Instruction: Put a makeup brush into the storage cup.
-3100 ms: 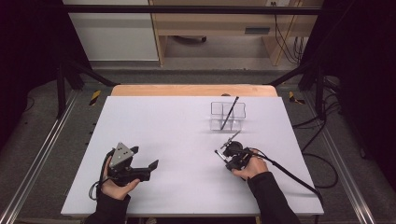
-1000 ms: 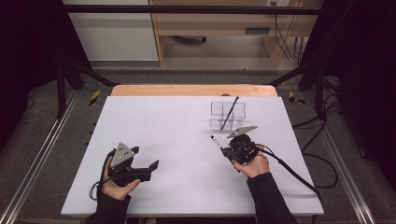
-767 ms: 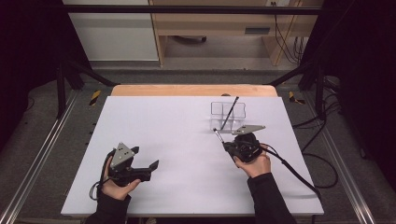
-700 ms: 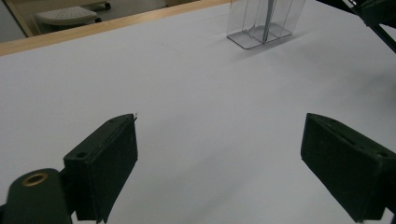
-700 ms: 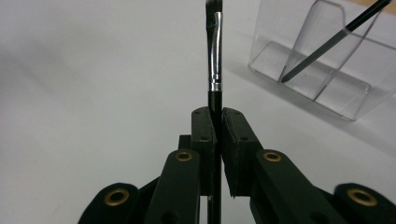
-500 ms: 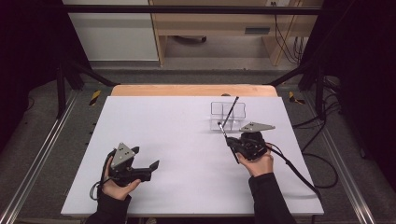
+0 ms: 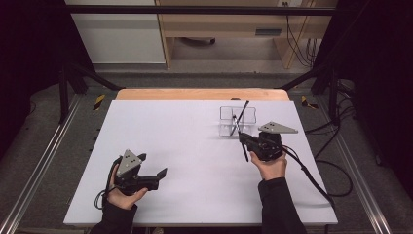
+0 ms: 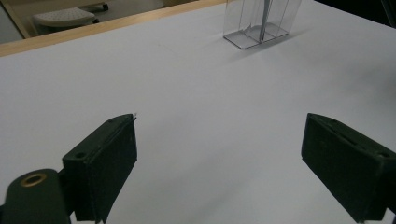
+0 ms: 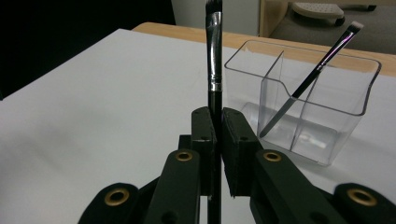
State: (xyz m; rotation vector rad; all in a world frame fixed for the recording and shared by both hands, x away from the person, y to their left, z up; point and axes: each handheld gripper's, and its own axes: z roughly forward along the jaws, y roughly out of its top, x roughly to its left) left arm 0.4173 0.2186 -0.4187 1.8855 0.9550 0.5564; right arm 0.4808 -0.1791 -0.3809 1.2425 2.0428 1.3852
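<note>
Since the earlier frames our right gripper [image 7: 246, 140] has travelled from the near middle of the white table [image 7: 185, 146] up and to the right, toward the far right part of it, lifting as it went, and now hangs just in front of the clear holder [image 7: 237, 121]. It brought a thin black brush [image 9: 214, 70] along, clear of the table. Its jaws are pressed tight on the handle, with the bristle end standing straight up past the pads in the right gripper view. The holder already has a second brush [image 9: 313, 72] leaning in its right-hand compartment, so we judge the carry is nearly done and the drop into the holder comes next. Our left gripper [image 7: 158, 174] has kept its place at the near left, jaws spread wide with nothing between them.
</note>
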